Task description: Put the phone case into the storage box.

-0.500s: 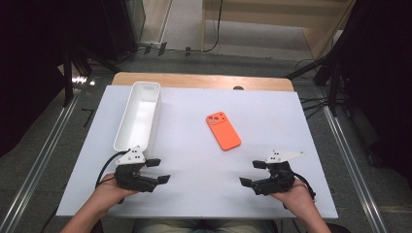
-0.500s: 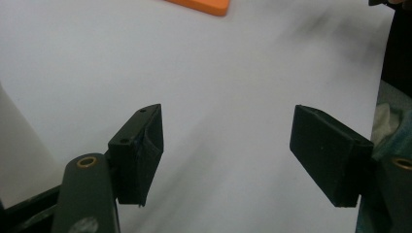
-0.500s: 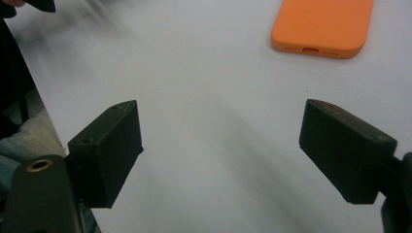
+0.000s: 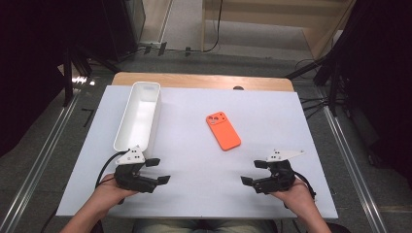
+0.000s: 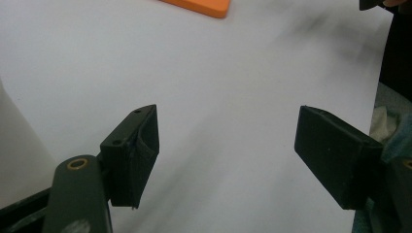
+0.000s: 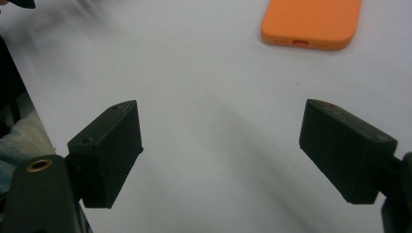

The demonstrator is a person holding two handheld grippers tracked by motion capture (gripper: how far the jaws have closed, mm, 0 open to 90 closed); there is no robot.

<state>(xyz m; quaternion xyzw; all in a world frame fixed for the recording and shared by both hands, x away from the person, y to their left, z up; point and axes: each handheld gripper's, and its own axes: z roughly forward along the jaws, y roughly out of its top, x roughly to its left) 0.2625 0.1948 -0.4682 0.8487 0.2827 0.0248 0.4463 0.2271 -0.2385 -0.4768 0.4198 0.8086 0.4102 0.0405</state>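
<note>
An orange phone (image 4: 223,130) lies camera-side up near the middle of the white table top (image 4: 194,145); its lower end shows in the right gripper view (image 6: 311,23) and a corner in the left gripper view (image 5: 201,6). A long white tray (image 4: 138,115) stands at the back left. My left gripper (image 4: 158,171) rests low at the front left, just in front of the tray's near end, jaws open and nothing between them (image 5: 226,155). My right gripper (image 4: 253,172) sits at the front right, also open and with nothing in it (image 6: 221,155). Both point toward the table's middle.
The white top (image 4: 272,102) covers a wooden table whose far edge (image 4: 204,80) shows behind it. Cables and dark stands lie on the floor around the table. The tray's white wall (image 5: 14,145) shows at the left gripper view's left edge.
</note>
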